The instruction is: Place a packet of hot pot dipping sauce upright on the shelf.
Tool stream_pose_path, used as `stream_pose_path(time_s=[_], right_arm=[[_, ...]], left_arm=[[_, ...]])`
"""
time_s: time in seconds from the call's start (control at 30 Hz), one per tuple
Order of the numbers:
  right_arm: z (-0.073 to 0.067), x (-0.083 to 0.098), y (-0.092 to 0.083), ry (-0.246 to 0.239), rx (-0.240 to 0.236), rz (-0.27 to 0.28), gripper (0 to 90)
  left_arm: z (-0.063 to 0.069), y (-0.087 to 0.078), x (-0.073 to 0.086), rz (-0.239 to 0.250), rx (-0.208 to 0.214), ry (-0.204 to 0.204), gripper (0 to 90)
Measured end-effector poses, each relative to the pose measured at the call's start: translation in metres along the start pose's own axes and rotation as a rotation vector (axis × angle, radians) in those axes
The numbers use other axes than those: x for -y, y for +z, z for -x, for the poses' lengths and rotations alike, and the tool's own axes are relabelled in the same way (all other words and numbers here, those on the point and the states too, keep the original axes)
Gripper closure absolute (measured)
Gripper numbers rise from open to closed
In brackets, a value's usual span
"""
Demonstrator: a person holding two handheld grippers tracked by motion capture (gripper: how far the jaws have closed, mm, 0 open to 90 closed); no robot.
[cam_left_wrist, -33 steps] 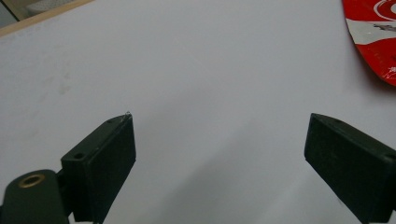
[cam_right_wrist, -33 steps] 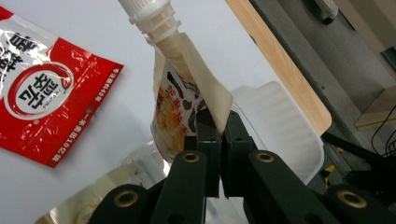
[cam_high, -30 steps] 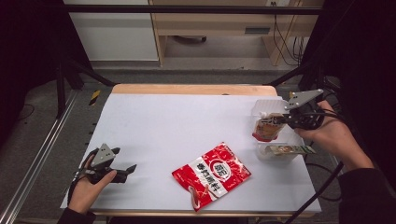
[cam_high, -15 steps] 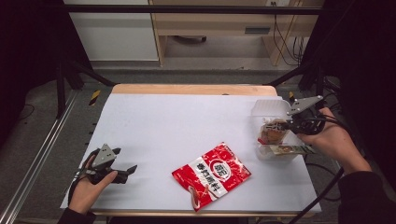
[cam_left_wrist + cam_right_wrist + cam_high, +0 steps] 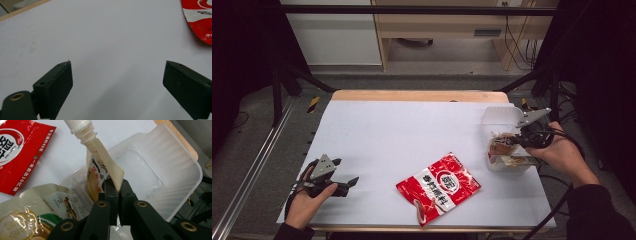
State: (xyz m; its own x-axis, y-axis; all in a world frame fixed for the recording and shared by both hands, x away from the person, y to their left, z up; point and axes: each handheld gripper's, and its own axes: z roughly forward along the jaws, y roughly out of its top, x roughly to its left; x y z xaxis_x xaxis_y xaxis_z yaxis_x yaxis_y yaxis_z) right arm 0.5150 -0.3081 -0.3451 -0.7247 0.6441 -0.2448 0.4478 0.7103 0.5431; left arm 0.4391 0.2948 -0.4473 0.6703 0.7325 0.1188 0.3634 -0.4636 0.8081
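Note:
My right gripper (image 5: 508,141) (image 5: 116,185) is shut on the edge of a cream spouted pouch (image 5: 98,155) (image 5: 499,148). It holds the pouch tilted over a clear plastic container (image 5: 498,116) (image 5: 175,167) at the table's right edge, with the white spout cap pointing away from me. A red snack packet (image 5: 439,185) (image 5: 17,150) (image 5: 200,20) lies flat at the front middle of the table. My left gripper (image 5: 346,172) (image 5: 117,82) rests at the front left, open, with nothing between its jaws.
A second pouch (image 5: 37,215) (image 5: 517,161) with printed labels lies in the near end of the container. The white table top (image 5: 412,130) ends in a wooden strip at the far side. Dark frame posts stand at both sides.
My right gripper has drifted slightly nearer and lower over the container, with the pouch still held. The left gripper has stayed where it was.

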Motion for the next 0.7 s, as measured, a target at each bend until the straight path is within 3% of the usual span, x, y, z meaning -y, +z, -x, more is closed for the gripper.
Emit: stream_pose_path(time_s=[0.33,0.5,0.7], right_arm=[[0.000,0.006,-0.003,0.033,0.001,0.009,82.7],[-0.005,0.001,-0.015,0.041,0.009,0.059,61.3],[-0.021,-0.020,-0.042,0.055,0.078,0.163,35.0]], left_arm=[[0.001,0.000,0.000,-0.004,0.001,0.003,8.9],[0.000,0.000,0.000,-0.002,-0.002,-0.001,8.9],[0.001,0.001,0.000,-0.010,-0.003,0.004,8.9]])
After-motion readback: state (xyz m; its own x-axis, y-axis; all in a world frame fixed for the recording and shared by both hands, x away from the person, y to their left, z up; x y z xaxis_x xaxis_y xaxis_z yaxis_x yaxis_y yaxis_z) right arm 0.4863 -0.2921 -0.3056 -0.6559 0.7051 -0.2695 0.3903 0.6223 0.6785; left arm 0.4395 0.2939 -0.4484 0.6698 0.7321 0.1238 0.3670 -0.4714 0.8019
